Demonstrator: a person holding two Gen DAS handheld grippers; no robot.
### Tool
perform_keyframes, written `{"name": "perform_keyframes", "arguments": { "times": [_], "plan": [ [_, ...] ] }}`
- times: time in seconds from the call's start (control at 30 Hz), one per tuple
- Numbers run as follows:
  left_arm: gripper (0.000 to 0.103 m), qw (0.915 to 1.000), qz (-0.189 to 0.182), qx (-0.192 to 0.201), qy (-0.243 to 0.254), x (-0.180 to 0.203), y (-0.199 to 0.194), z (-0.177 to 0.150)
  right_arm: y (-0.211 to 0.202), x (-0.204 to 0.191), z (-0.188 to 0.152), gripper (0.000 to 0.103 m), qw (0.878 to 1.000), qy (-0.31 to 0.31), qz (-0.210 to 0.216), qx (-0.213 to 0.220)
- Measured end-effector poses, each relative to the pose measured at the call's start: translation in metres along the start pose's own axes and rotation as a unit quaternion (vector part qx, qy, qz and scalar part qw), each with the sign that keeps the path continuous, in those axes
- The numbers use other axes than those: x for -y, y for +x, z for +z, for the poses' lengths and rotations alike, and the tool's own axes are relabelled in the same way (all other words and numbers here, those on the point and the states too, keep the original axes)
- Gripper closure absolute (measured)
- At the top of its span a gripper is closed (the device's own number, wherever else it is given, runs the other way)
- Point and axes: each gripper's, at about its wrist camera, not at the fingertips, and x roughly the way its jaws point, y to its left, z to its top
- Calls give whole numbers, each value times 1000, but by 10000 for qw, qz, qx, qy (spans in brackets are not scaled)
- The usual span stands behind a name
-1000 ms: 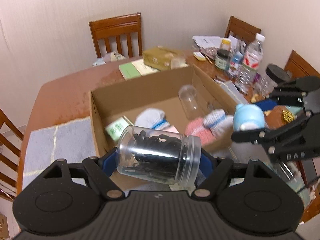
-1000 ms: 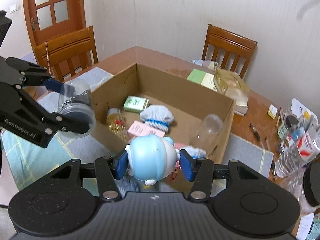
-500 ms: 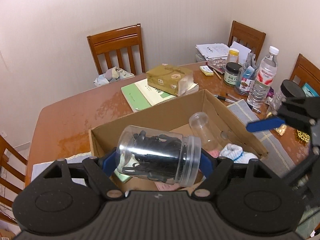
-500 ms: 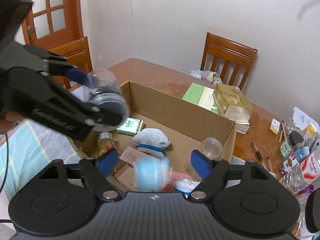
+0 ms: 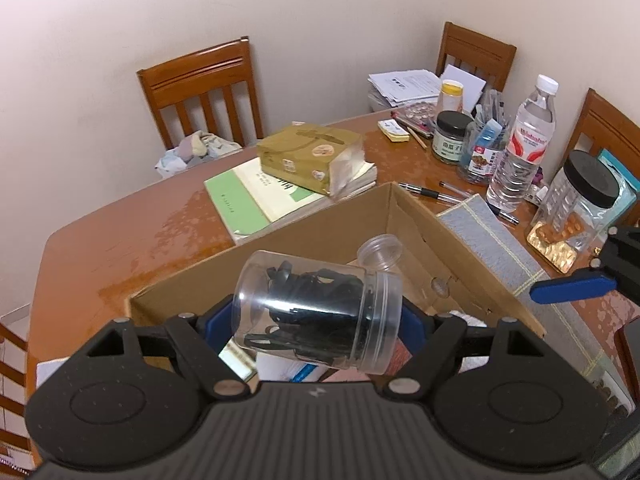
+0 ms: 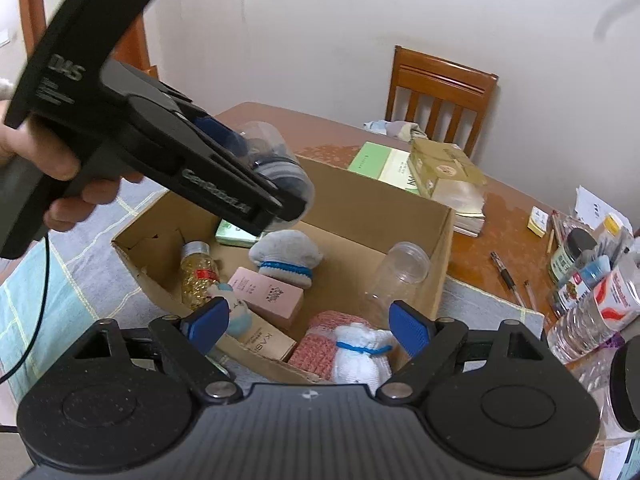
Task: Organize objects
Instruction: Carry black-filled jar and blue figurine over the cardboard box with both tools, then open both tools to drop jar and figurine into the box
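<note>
My left gripper (image 5: 314, 326) is shut on a clear plastic jar (image 5: 320, 304) packed with black bits. It holds the jar on its side above the open cardboard box (image 5: 320, 236). The right wrist view shows the same jar (image 6: 272, 160) in the left gripper (image 6: 280, 196), over the box's (image 6: 360, 208) left half. My right gripper (image 6: 309, 325) hangs over the box's near edge with its jaws opening and nothing between them. A pale blue round toy (image 6: 236, 308) lies in the box by a pink carton (image 6: 266, 296).
The box also holds an empty clear jar (image 6: 400, 268), rolled socks (image 6: 286, 252), a capsule bottle (image 6: 198, 272) and a green packet (image 6: 236, 234). Beyond it lie books with a gold box (image 5: 308, 156), a water bottle (image 5: 524, 148), jars, pens and chairs. A hand (image 6: 60, 168) grips the left tool.
The right gripper opened and the blue toy fell from it into the box. The left gripper carried the jar forward over the box, closer to the right gripper.
</note>
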Motion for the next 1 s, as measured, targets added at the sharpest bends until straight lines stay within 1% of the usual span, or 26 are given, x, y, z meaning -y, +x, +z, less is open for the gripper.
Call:
{"name": "perform_keyframes", "arguments": {
  "times": [0.17, 0.23, 0.27, 0.3, 0.37, 0.53, 0.73, 0.83, 0.93, 1.0],
  "plan": [
    [22, 9999, -63, -62, 121, 8, 15, 6, -2, 8, -1, 12, 9999, 167, -42, 12],
    [18, 9998, -53, -87, 187, 12, 22, 7, -2, 10, -2, 11, 9997, 223, -69, 12],
    [12, 9997, -23, -104, 209, 13, 25, 7, -2, 12, -3, 9, 9997, 249, -84, 14],
    [9, 9997, 17, -110, 220, 14, 27, 8, -3, 12, -3, 7, 9996, 268, -100, 22],
    [9, 9996, 54, -121, 264, 16, 31, 8, -3, 15, -4, 4, 9994, 305, -140, 27],
    [9, 9995, -5, -217, 244, 18, 33, 7, -1, 20, -8, 1, 9990, 363, -276, -17],
    [8, 9995, -42, -266, 169, 23, 22, -3, -4, 14, -16, 0, 9985, 358, -407, -40],
    [8, 9997, -138, -177, 92, 26, 13, -13, -9, 10, -26, 0, 9981, 428, -431, 20],
    [8, 9995, -176, -223, -130, 28, 5, -24, -12, 6, -40, 0, 9970, 630, -455, 12],
    [8, 9994, -138, -232, -204, 29, 0, -33, -16, 3, -49, 0, 9964, 695, -482, 17]
  ]
}}
